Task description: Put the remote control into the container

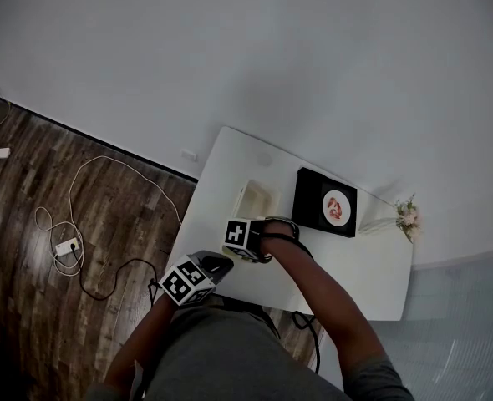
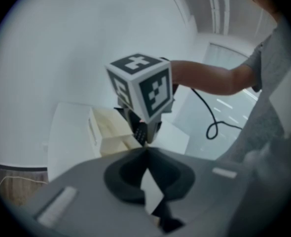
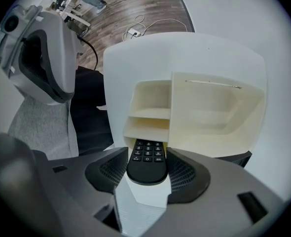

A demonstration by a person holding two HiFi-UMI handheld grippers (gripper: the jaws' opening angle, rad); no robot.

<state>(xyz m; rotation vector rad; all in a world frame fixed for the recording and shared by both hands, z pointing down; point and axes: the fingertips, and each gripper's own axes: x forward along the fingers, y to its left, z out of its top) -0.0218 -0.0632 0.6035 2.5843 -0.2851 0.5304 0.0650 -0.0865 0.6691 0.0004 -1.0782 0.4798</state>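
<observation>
At the left of the head view, a dark wood floor (image 1: 104, 215) carries loose white cables (image 1: 88, 182) and a power strip (image 1: 67, 246). Toward the lower centre, the left gripper (image 1: 216, 263) hangs off the near edge of the white table (image 1: 372, 274). In its own view the left gripper (image 2: 145, 152) has its jaws pressed together with nothing between them. Just to the right and slightly higher in the head view, the right gripper (image 1: 251, 239) reaches over the table toward the cream container (image 1: 255, 197). In the right gripper view its jaws are clamped on the near end of the black remote control (image 3: 146, 166), keypad up. The remote's far end is at the lip of the container's (image 3: 204, 112) lower left compartment; whether it is already inside cannot be told. Further right on the table in the head view sits a black box (image 1: 324, 203) with a round picture on top. A small bunch of flowers (image 1: 408, 215) lies at the table's right edge.
</observation>
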